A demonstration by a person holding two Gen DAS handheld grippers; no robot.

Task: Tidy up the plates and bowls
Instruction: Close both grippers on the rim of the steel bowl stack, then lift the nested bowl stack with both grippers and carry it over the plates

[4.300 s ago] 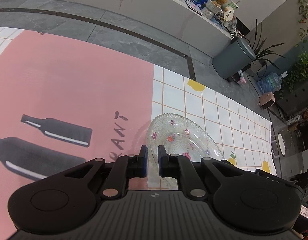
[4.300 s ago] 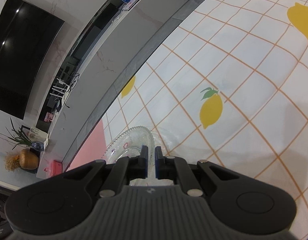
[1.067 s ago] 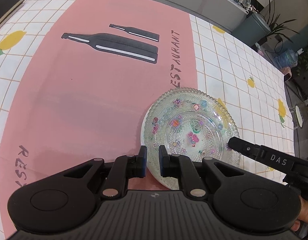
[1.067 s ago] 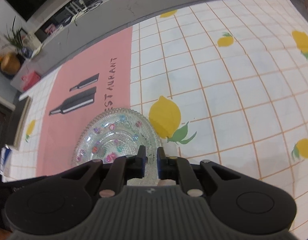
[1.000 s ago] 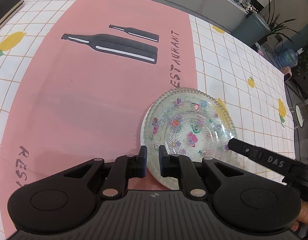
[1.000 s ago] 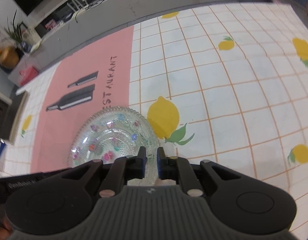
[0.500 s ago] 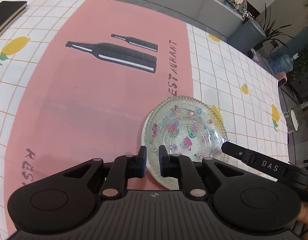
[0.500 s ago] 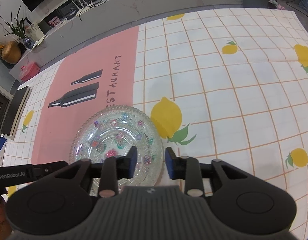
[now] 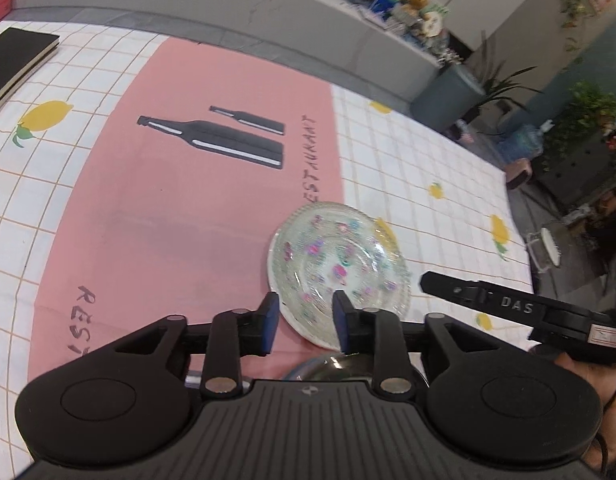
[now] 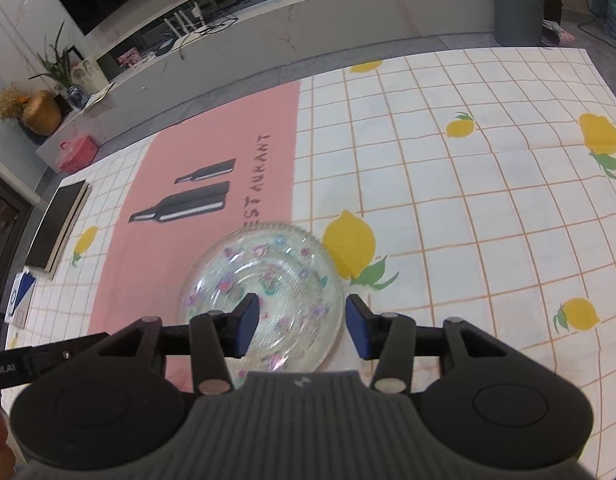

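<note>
A clear glass plate (image 9: 339, 264) with small coloured flowers lies flat on the tablecloth, straddling the edge of the pink panel beside a printed lemon. My left gripper (image 9: 306, 314) hangs above its near-left rim with its jaws opening. The pads do not touch the glass. In the right wrist view the same plate (image 10: 264, 280) lies under my right gripper (image 10: 302, 320), whose jaws are also opening and hold nothing. One right-gripper finger (image 9: 487, 300) reaches in from the right, just off the plate's rim. A rounded shiny rim (image 9: 331, 364) shows below my left fingers, mostly hidden.
The tablecloth (image 9: 188, 220) has a pink panel with printed bottles and a white grid with lemons. A black book (image 9: 16, 60) lies at the far left edge, with a blue and white box (image 10: 20, 300) near it. A grey bin (image 10: 515, 4) stands beyond the table.
Both grippers were shut on the plate's rim; now both stand open and have risen away. The plate stays flat on the cloth and looks smaller in both views.
</note>
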